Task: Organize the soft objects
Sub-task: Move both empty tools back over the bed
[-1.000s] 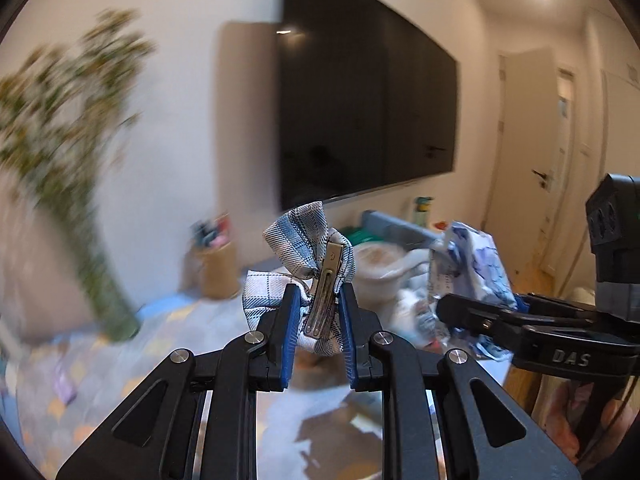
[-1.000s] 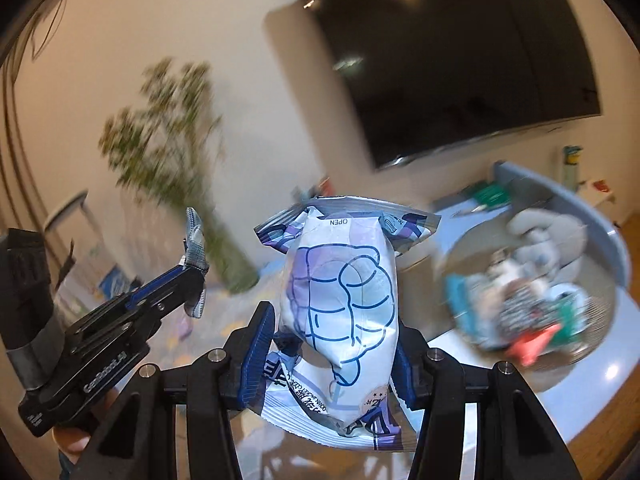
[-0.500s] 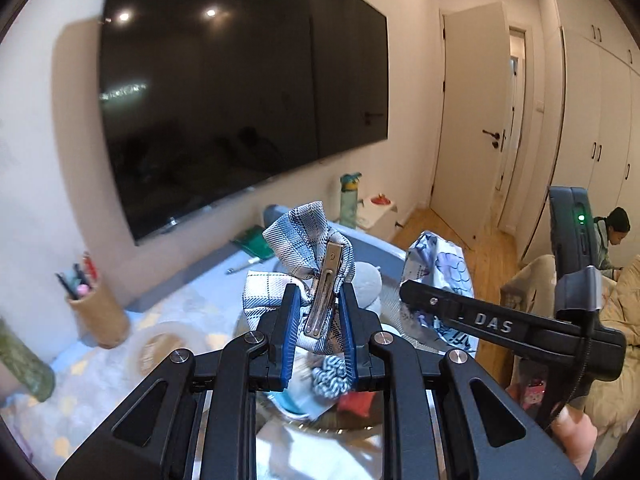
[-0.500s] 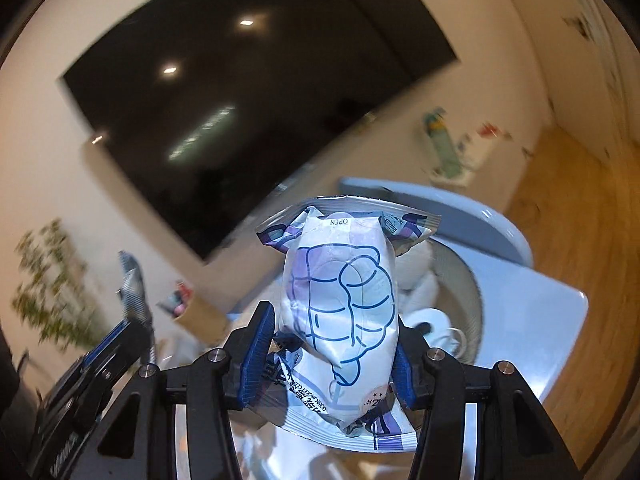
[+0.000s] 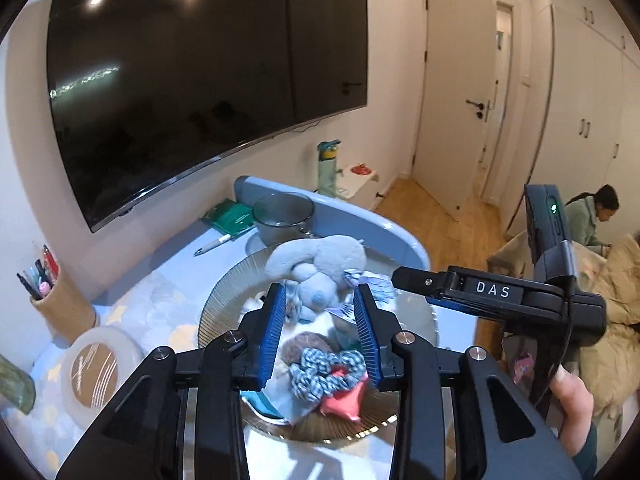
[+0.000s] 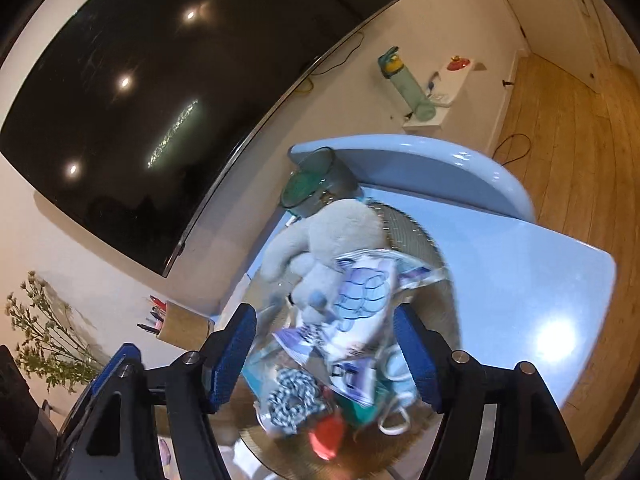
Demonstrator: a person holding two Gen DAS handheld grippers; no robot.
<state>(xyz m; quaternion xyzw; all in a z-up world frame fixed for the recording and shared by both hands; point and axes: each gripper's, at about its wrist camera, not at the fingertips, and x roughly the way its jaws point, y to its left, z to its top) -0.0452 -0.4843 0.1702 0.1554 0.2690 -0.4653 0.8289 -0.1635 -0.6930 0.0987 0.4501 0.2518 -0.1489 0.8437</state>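
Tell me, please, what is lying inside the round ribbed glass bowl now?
In the bowl: a grey plush toy, a white packet with blue drawing, a blue-white checked scrunchie and something red. The pile hides whatever lies beneath it.

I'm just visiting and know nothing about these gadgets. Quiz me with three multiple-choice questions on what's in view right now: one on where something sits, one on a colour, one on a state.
1. Where does the grey plush toy lie?
A. in the ribbed round tray
B. on the wooden floor
C. in the pen cup

2. What colour are the pads on the left gripper?
A. red
B. blue
C. yellow

3. How do the right gripper jaws stand?
A. shut on the purple-and-white packet
B. shut on the pen
C. open, gripping nothing

Answers: 1 A, the toy rests on the tray's pile. 2 B, both pads show blue. 3 C, the packet lies loose on the pile.
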